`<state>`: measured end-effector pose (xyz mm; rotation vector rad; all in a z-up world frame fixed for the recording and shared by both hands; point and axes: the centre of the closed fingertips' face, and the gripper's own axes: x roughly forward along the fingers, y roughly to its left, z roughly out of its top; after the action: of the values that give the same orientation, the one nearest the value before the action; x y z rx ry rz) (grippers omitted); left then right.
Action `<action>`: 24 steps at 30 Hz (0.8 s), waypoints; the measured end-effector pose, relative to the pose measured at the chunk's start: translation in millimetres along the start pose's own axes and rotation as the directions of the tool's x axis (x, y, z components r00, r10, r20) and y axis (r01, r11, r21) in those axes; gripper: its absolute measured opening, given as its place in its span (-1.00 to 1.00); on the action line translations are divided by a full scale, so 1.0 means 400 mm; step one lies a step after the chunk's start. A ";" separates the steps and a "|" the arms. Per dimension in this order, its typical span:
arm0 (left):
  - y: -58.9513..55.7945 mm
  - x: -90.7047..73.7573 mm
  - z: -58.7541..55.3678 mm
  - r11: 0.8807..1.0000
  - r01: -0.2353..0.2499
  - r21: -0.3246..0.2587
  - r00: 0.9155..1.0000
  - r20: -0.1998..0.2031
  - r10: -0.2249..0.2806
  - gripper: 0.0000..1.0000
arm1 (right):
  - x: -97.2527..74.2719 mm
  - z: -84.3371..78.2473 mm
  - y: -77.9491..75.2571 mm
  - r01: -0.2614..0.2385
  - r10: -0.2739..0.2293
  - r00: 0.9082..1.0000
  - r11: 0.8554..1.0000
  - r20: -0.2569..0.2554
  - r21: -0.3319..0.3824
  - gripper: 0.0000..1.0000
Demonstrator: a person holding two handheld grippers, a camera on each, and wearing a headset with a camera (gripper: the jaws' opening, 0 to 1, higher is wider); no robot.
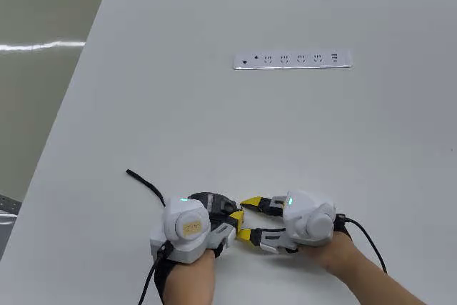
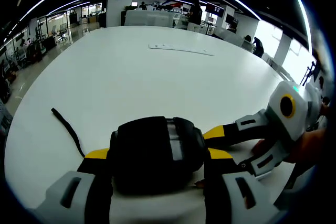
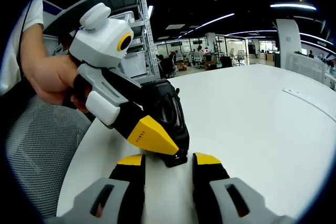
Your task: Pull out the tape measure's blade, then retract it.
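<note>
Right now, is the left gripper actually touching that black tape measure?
Touching. In its own view, the left gripper has both yellow-tipped jaws pressed against opposite sides of the tape measure, with no gap.

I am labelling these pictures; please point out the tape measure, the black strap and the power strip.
tape measure (image 2: 157, 150), left gripper view, on its black case.
strap (image 1: 145, 184), head view, on its middle.
power strip (image 1: 293, 59), head view, on its top face.
</note>
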<state>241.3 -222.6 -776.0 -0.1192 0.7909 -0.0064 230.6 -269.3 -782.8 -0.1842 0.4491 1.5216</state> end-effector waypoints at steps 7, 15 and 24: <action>-0.005 0.001 -0.003 0.999 0.035 0.020 0.999 -0.002 -0.035 0.39 | -0.021 0.009 -0.007 0.037 -0.038 0.999 0.999 0.017 0.028 -0.30; -0.005 -0.009 -0.009 0.998 0.064 0.006 0.998 0.006 -0.065 0.35 | -0.042 0.002 0.000 0.072 -0.073 0.997 0.996 0.021 0.052 -0.30; -0.005 -0.020 -0.013 0.994 0.107 0.012 0.994 0.022 -0.107 0.32 | -0.064 -0.002 0.016 0.103 -0.107 0.994 0.990 0.030 0.091 -0.29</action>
<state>232.1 -224.8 -773.6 -0.1514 0.7614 -0.1103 224.5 -292.7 -772.6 -0.1094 0.4723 1.3966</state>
